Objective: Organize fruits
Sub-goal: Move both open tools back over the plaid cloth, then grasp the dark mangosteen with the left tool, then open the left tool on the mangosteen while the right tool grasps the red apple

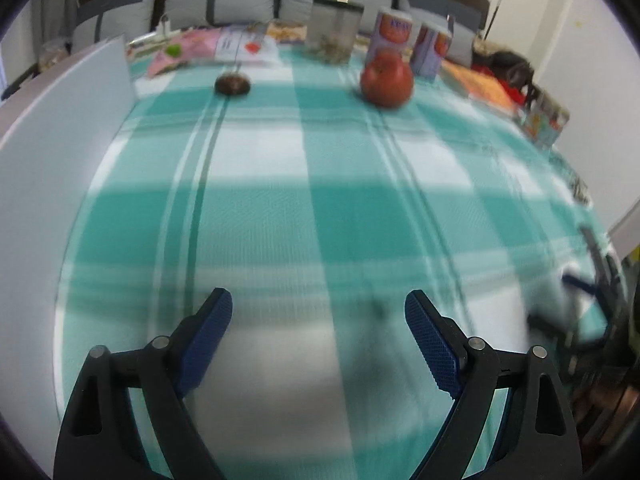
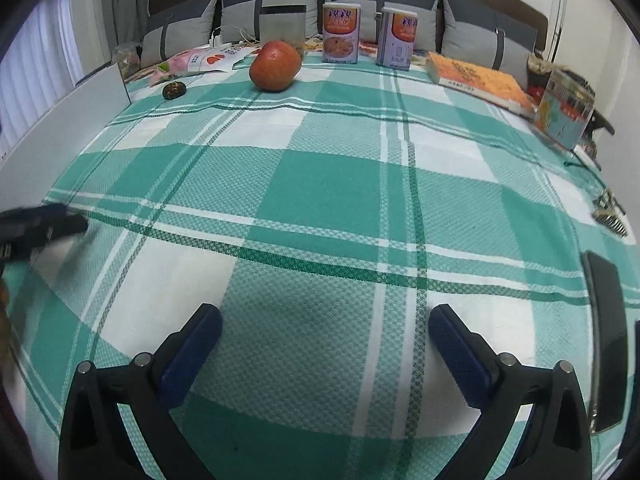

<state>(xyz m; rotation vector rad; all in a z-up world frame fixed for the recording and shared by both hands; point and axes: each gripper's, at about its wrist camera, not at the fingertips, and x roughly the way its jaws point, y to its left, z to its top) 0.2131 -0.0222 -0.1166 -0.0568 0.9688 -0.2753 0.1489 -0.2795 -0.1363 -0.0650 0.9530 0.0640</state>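
Hovering over the cloth (image 2: 320, 184), both the left gripper (image 1: 318, 312) and right gripper (image 2: 325, 326) are released, well short of the apple (image 2: 275, 65); a dark fruit (image 2: 173, 90) sits left of it.

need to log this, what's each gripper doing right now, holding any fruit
left gripper: open, holding nothing, above the cloth.
right gripper: open, holding nothing; the red fruit sits far ahead, untouched.
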